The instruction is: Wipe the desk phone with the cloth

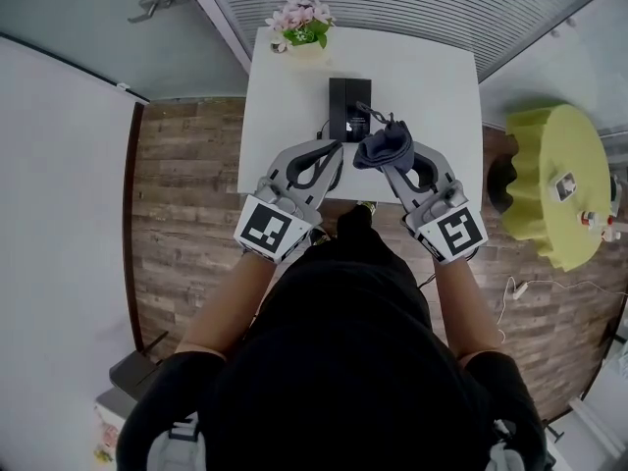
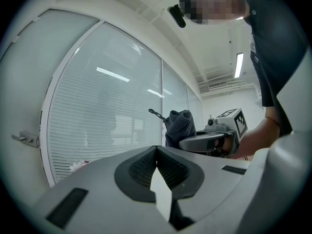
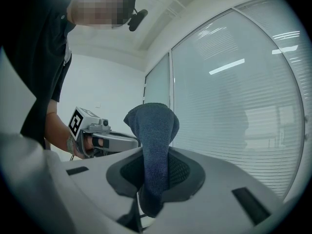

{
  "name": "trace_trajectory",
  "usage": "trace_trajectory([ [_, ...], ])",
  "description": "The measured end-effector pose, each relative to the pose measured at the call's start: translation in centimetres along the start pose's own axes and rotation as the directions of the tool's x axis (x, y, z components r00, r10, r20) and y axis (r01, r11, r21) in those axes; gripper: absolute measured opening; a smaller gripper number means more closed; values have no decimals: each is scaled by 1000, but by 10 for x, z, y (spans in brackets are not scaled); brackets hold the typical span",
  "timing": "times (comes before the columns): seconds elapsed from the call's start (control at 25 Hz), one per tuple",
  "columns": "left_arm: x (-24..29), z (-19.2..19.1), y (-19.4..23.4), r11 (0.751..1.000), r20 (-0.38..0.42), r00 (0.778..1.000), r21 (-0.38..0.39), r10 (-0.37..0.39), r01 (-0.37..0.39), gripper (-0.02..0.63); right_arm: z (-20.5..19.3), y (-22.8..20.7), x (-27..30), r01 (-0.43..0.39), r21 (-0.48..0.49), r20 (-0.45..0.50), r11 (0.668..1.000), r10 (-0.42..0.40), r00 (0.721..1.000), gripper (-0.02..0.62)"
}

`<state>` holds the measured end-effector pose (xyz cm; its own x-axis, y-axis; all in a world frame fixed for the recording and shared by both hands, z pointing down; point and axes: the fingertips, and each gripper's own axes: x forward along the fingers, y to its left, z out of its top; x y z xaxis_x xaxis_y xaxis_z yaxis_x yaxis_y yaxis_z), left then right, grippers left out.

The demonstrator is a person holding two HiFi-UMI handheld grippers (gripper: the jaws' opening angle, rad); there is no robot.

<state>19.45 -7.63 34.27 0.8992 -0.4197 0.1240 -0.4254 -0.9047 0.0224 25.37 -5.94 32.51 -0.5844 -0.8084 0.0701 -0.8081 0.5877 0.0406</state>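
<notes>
A black desk phone (image 1: 348,108) stands on the small white table (image 1: 285,116). My right gripper (image 1: 393,165) is shut on a dark blue cloth (image 1: 383,147), bunched above its jaws just right of the phone's near end. In the right gripper view the cloth (image 3: 154,130) stands up between the pads. My left gripper (image 1: 336,147) is shut with nothing in it, near the phone's near-left corner. Its jaws meet at the tips (image 2: 156,149) in its own view, which also shows the right gripper (image 2: 207,141) holding the cloth (image 2: 179,126). Neither gripper view shows the phone.
A pot of pink flowers (image 1: 300,24) stands at the table's far left corner. A glass wall with blinds (image 1: 412,8) runs behind the table. A yellow-green round stool (image 1: 554,180) stands to the right on the wood floor, with a cable (image 1: 530,287) near it.
</notes>
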Motion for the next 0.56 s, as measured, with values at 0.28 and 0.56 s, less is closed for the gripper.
trace_trajectory([
  [0.28, -5, 3, 1, 1000, 50, 999, -5, 19, -19, 9, 2, 7, 1, -5, -4, 3, 1000, 5, 1000, 77],
  [0.56, -10, -4, 3, 1000, -11, 1000, 7, 22, -22, 9, 0, 9, 3, -5, -4, 1, 1000, 5, 1000, 77],
])
